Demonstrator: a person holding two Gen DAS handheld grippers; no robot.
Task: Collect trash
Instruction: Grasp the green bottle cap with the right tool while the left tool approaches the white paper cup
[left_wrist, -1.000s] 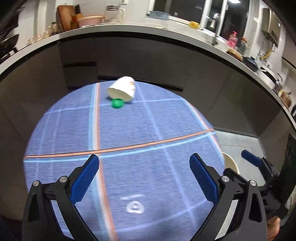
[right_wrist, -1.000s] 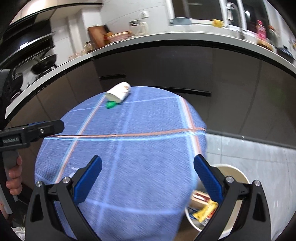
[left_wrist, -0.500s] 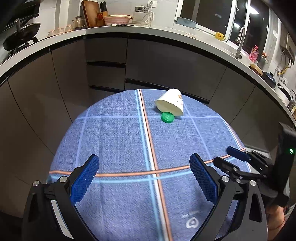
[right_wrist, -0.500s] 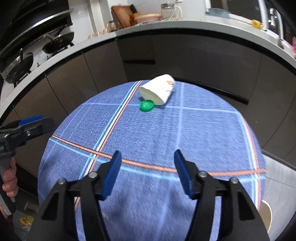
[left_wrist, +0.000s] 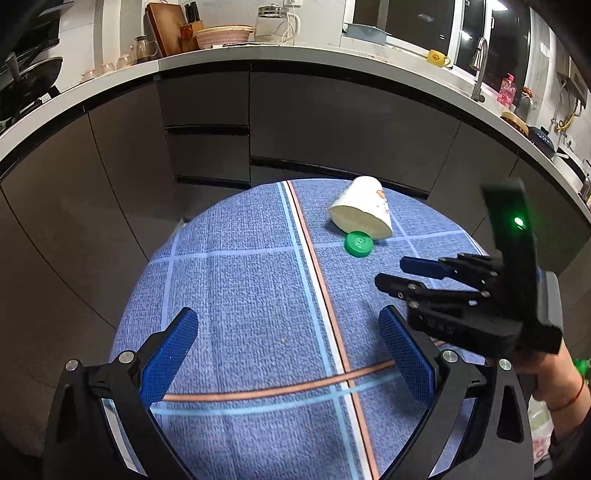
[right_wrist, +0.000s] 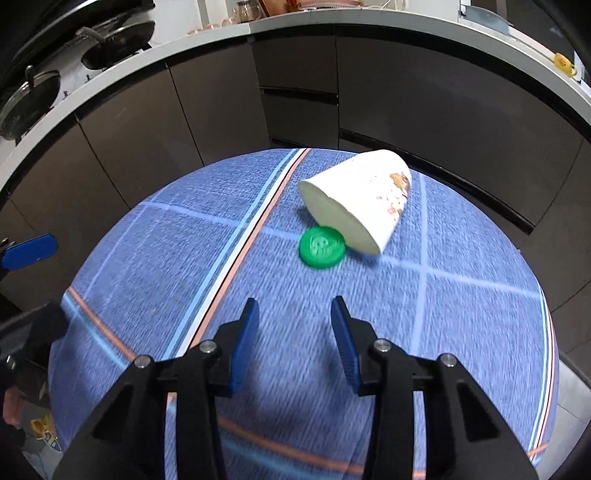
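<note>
A white paper cup (right_wrist: 364, 201) lies on its side at the far part of a round table with a blue plaid cloth (right_wrist: 147, 266). A green bottle cap (right_wrist: 322, 246) lies flat against the cup's mouth. Both also show in the left wrist view: the cup (left_wrist: 364, 212) and the cap (left_wrist: 358, 243). My right gripper (right_wrist: 294, 325) is open, narrower than before, empty, just short of the cap. It shows in the left wrist view (left_wrist: 397, 275) at the right. My left gripper (left_wrist: 288, 345) is wide open and empty over the near cloth.
Dark curved cabinets (left_wrist: 295, 122) under a white counter (left_wrist: 258, 55) ring the table's far side. Pans sit on a stove (right_wrist: 74, 48) at the left. A yellow mug (left_wrist: 436, 57) and a tap (left_wrist: 480, 66) stand on the counter at the right.
My right gripper has moved forward toward the cap and cup and its fingers have narrowed. My left gripper's view has swung left and tilted up; it stays wide open.
</note>
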